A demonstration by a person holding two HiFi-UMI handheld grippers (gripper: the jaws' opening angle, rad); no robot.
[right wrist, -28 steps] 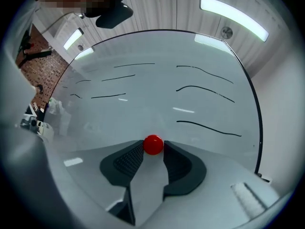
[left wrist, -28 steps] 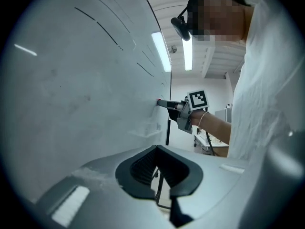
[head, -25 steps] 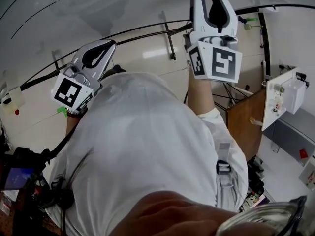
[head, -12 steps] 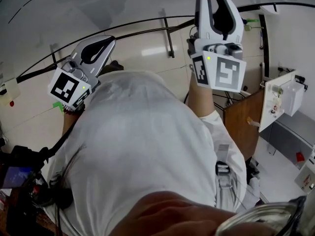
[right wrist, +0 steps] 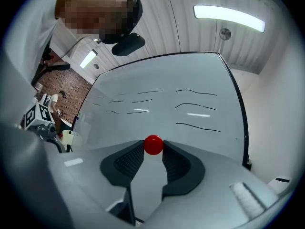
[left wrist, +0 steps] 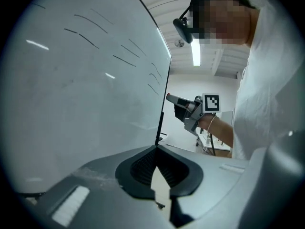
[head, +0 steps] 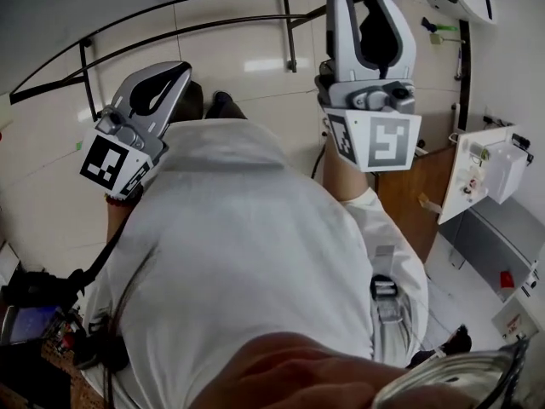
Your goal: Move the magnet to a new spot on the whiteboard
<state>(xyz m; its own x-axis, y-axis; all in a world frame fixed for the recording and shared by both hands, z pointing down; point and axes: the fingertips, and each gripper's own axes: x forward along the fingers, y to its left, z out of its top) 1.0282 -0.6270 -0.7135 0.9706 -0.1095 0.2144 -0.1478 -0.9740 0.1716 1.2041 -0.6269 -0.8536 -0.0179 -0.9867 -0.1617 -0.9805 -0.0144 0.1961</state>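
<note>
The right hand-held gripper (right wrist: pixel 153 150) pinches the red magnet (right wrist: pixel 153 145) at its jaw tips, in front of the whiteboard (right wrist: pixel 190 80), probably to carry it to a fresh spot there. Whether the magnet touches the whiteboard is unclear. The left hand-held gripper (left wrist: pixel 157 148), pressed together and empty, hangs idle beside the whiteboard.
</note>
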